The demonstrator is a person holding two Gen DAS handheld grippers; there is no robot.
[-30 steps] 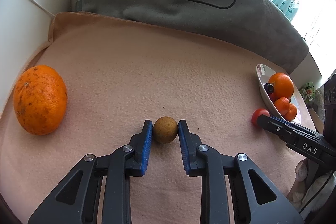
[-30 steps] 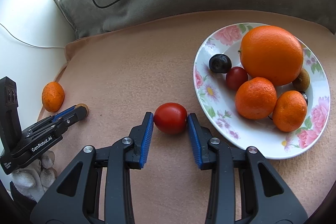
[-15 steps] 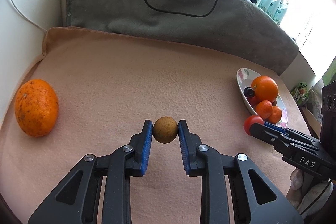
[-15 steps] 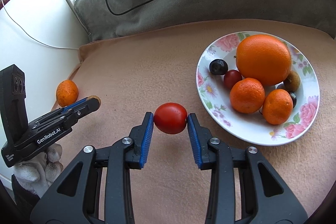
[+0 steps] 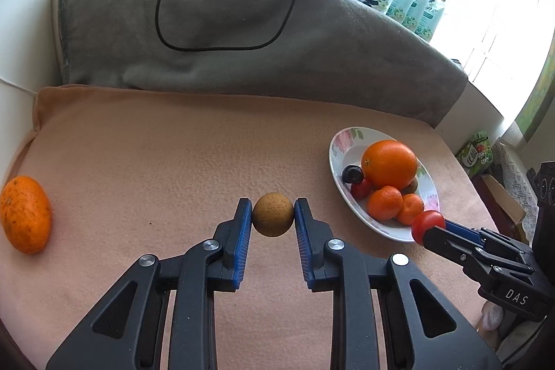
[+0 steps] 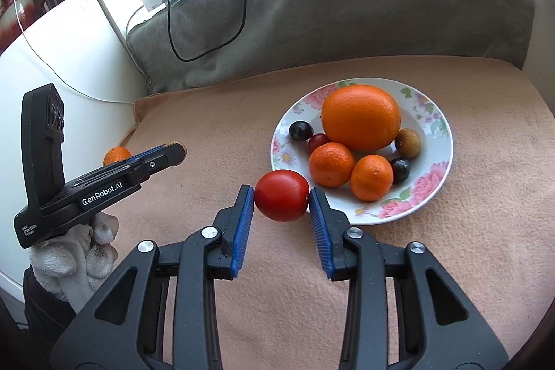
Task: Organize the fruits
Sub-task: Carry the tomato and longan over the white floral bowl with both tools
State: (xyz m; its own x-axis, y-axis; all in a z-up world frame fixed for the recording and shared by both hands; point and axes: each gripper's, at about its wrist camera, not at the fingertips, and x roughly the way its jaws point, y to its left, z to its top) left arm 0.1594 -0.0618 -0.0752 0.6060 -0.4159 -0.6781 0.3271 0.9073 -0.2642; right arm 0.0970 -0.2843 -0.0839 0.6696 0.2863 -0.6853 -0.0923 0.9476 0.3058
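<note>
My left gripper is shut on a small round brown fruit, held above the peach cloth. My right gripper is shut on a red tomato, lifted near the front-left rim of the floral plate. The plate holds a large orange, two mandarins, a brown fruit, a small red fruit and two dark plums. A lone mandarin lies on the cloth at the far left. In the left wrist view the right gripper shows the tomato by the plate.
A grey cushion with a black cable looped over it backs the cloth. A white wall and a white cable bound the left side. Packages stand on the windowsill. A white-gloved hand holds the left gripper.
Both grippers have risen and drawn back with their fruits lifted off the cloth. The plate and the lone mandarin look smaller and farther; more of the cushion and window shows.
</note>
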